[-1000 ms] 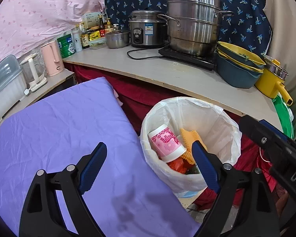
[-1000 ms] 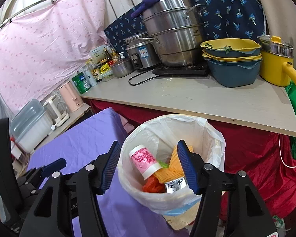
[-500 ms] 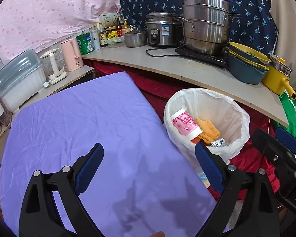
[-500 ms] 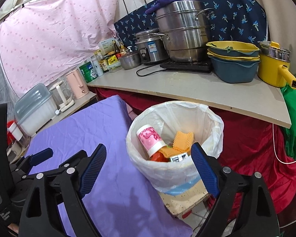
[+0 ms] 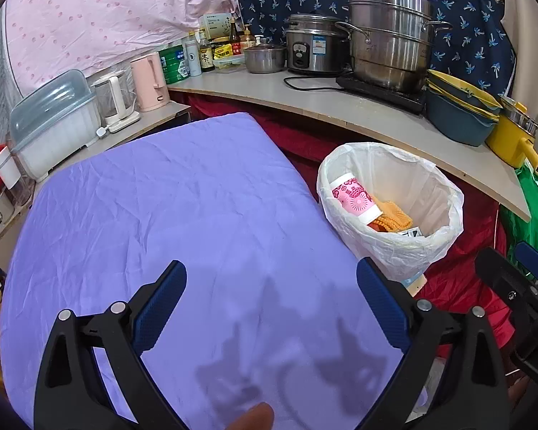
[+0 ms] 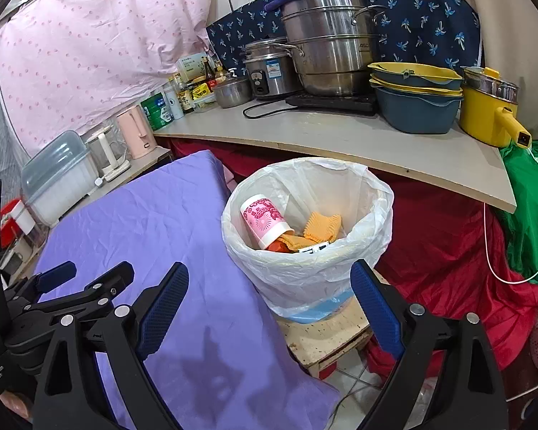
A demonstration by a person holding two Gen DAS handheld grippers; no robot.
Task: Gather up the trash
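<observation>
Both the left gripper (image 5: 270, 295) and right gripper (image 6: 269, 295) hang spread wide and empty over the purple cloth (image 5: 168, 215), beside the lined bin (image 6: 306, 265) holding a pink patterned cup (image 6: 263, 220), its lettering unreadable.

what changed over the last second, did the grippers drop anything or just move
Both grippers pulled back and away from the trash bin: it sat between their jaws a second ago and now lies farther ahead. The left gripper and right gripper were open and empty throughout; nothing was gripped or released. The pink cup, orange cloth and purple sheet stayed put.
</observation>
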